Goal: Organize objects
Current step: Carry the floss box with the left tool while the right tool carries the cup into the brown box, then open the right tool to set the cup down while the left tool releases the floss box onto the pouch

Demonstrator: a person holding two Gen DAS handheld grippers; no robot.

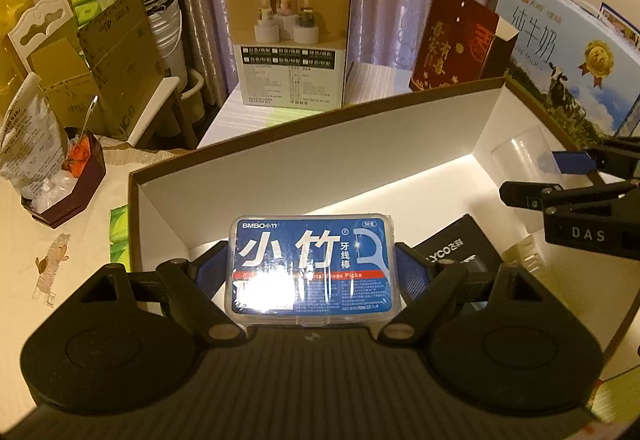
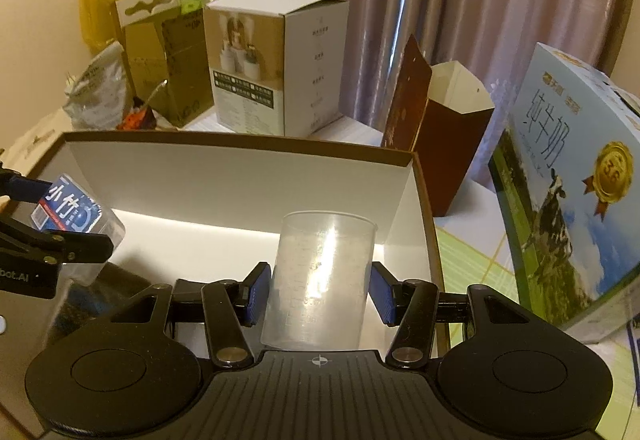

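Floss box (image 1: 310, 270) sits clamped in your L claw (image 1: 310, 272), pads tight on both sides, above the open carton (image 1: 320, 143). R wrist view: your R claw (image 2: 318, 290) grips clear measuring cup (image 2: 320, 280) inside carton w/ pads touching.

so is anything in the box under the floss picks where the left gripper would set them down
Yes. A black packet lies on the box floor just right of and below the floss pick case. The white floor directly ahead looks bare.
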